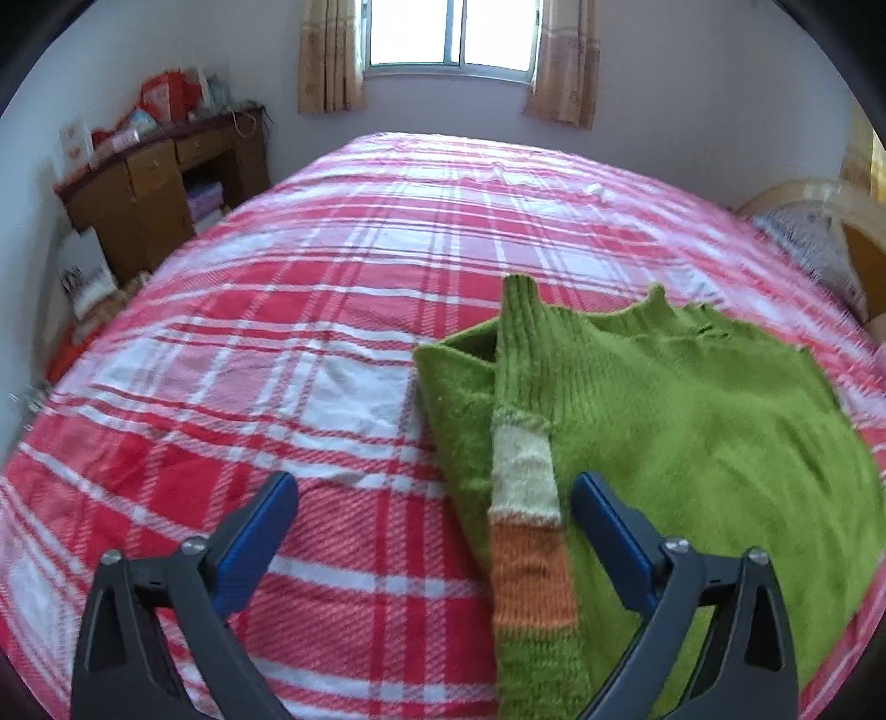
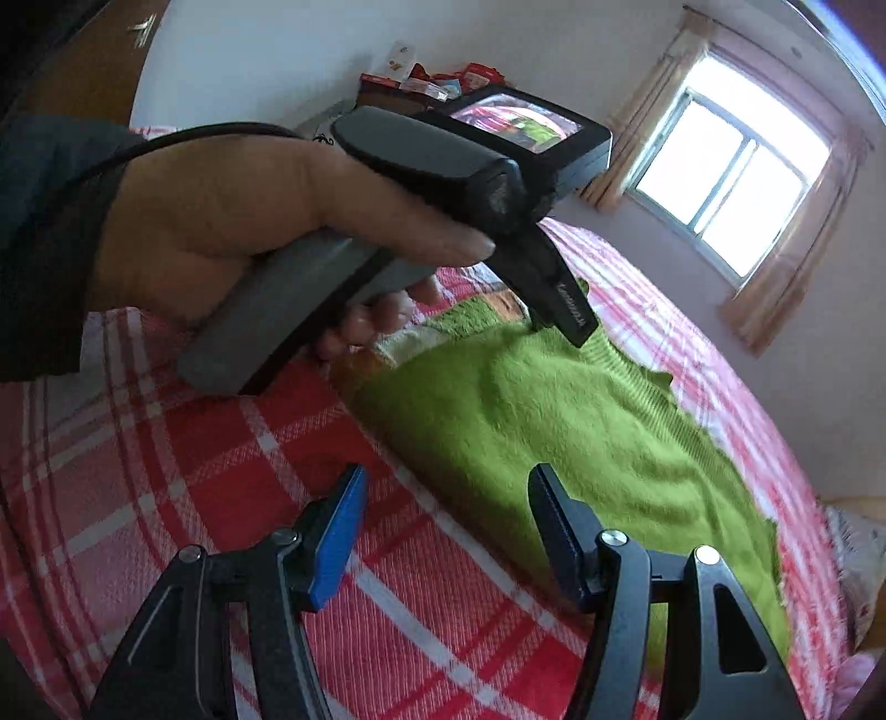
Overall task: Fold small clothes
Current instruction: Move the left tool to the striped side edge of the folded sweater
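A small green knit sweater (image 1: 692,426) lies flat on the red and white plaid bedspread (image 1: 277,332). One sleeve (image 1: 526,471), with cream and orange bands, is folded across its body. My left gripper (image 1: 434,487) is open and empty, its jaws on either side of the sleeve's striped part, just above it. In the right wrist view the sweater (image 2: 526,421) lies ahead. My right gripper (image 2: 446,479) is open and empty over the sweater's near edge. The hand holding the left gripper's handle (image 2: 310,288) fills the upper left there.
A wooden desk (image 1: 160,183) piled with boxes stands at the far left wall. A curtained window (image 1: 448,33) is behind the bed. A chair with a patterned cushion (image 1: 803,232) stands at the bed's right side.
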A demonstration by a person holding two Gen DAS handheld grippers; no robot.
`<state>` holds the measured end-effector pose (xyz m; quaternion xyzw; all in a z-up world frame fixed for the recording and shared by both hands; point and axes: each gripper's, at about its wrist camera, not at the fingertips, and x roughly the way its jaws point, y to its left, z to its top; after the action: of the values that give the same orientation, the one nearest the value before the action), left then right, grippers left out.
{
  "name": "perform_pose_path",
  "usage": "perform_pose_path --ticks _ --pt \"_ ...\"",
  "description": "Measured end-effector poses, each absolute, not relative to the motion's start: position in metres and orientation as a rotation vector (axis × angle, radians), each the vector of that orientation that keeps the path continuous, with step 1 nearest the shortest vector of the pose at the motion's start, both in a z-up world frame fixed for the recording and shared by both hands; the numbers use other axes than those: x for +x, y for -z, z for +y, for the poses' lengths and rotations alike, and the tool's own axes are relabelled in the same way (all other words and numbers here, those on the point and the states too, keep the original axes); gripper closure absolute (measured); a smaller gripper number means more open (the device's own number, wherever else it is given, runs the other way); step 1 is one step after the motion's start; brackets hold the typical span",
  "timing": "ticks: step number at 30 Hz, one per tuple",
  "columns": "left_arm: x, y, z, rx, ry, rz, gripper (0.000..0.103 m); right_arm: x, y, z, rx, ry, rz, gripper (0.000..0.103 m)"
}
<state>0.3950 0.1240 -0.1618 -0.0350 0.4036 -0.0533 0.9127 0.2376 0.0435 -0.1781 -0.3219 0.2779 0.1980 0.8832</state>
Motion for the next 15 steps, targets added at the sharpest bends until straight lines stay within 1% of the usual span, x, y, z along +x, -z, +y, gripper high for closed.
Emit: perform_pose_path --ticks 2,5,7,9,11,13,15 --pt "0.4 0.163 0.129 -0.132 0.158 0.838 0.016 0.243 0.178 0.049 -0.681 -0.395 0.58 0.042" --pt "0.406 0.164 0.133 -0.193 0.21 0.841 0.023 0.246 0.178 0.055 -0.679 -0.391 0.583 0.042" --pt "0.409 0.165 0.132 -0.204 0.231 0.846 0.024 0.249 0.178 0.059 -0.687 -0.39 0.58 0.042" --pt "0.411 0.164 0.131 -0.212 0.261 0.844 0.03 0.25 0.178 0.065 -0.698 -0.395 0.577 0.042" --pt "0.414 0.165 0.127 -0.221 0.311 0.848 0.044 0.252 0.18 0.07 -0.713 -0.39 0.572 0.042" --pt "0.417 0.166 0.122 -0.211 0.334 0.859 0.049 0.256 0.18 0.074 -0.718 -0.387 0.573 0.042" --pt "0.419 0.167 0.118 -0.204 0.347 0.865 0.049 0.257 0.179 0.077 -0.711 -0.394 0.581 0.042"
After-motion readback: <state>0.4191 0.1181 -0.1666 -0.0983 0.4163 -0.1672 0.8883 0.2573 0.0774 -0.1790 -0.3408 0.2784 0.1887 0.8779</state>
